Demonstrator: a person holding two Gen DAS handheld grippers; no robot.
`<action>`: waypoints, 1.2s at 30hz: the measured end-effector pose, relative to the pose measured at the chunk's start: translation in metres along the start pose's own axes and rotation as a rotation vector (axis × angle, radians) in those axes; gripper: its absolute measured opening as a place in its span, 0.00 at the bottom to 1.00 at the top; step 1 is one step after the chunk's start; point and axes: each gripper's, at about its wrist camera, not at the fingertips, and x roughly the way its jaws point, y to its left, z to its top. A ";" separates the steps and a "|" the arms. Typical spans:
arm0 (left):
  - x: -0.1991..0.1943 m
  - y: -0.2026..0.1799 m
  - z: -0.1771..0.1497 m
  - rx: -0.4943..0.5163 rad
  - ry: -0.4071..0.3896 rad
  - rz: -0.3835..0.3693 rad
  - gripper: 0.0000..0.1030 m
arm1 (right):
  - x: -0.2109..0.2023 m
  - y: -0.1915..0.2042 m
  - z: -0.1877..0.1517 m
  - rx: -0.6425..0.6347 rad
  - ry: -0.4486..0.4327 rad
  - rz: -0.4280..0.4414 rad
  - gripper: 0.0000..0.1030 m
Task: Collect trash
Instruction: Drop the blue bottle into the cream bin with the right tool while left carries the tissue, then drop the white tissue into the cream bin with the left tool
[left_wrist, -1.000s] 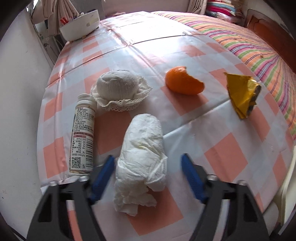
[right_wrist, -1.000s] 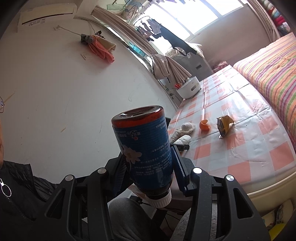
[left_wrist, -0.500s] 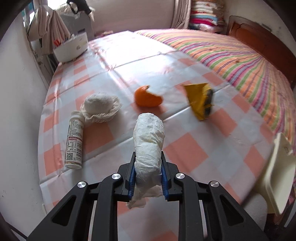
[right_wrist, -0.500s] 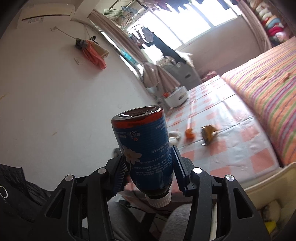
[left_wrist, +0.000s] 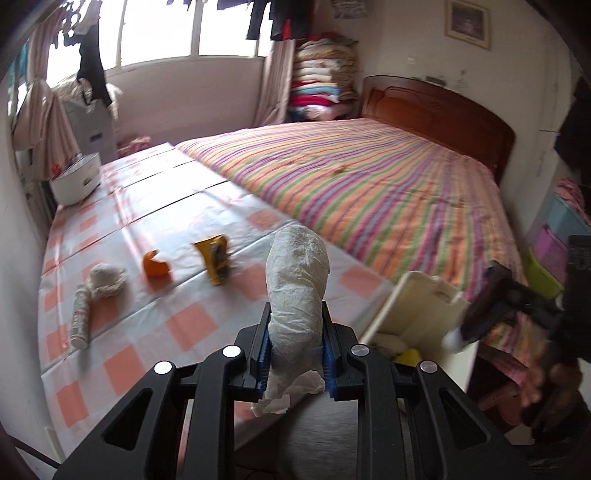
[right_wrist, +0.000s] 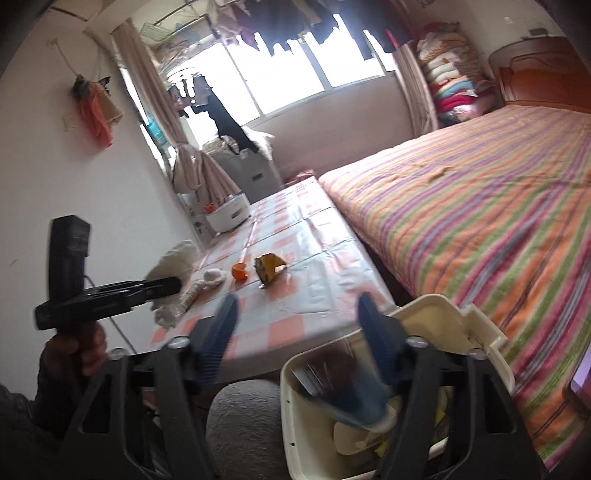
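My left gripper (left_wrist: 295, 325) is shut on a crumpled white tissue wad (left_wrist: 297, 280) and holds it up off the checked table (left_wrist: 184, 317). In the right wrist view the same wad (right_wrist: 173, 269) hangs at the left in that gripper. My right gripper (right_wrist: 295, 310) hovers over the cream trash bin (right_wrist: 436, 301), and its jaws are opening with nothing between the blue pads. Just beneath them a blurred blue bottle (right_wrist: 347, 391) drops into the bin. On the table lie an orange peel (left_wrist: 157, 265), a yellow wrapper (left_wrist: 214, 258), a white cloth ball (left_wrist: 107, 280) and a small white bottle (left_wrist: 81, 317).
The bin (left_wrist: 406, 295) stands at the table's near right corner, against a bed with a striped cover (left_wrist: 369, 184). A white bowl-shaped pot (left_wrist: 75, 181) sits at the table's far left end by the wall. A person's knee (right_wrist: 243, 424) is beside the bin.
The left gripper closed on the tissue wad, lifted it off the table and swung right. The right gripper tipped down over the bin and opened, letting the blue bottle go.
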 end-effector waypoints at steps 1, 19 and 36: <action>-0.002 -0.010 0.001 0.014 -0.005 -0.018 0.22 | -0.002 -0.003 -0.001 0.009 -0.015 -0.017 0.75; 0.042 -0.128 -0.004 0.163 0.104 -0.225 0.24 | -0.077 -0.064 0.011 0.243 -0.289 -0.075 0.80; 0.034 -0.122 0.003 0.003 0.012 -0.291 0.84 | -0.060 -0.043 0.007 0.232 -0.277 -0.017 0.80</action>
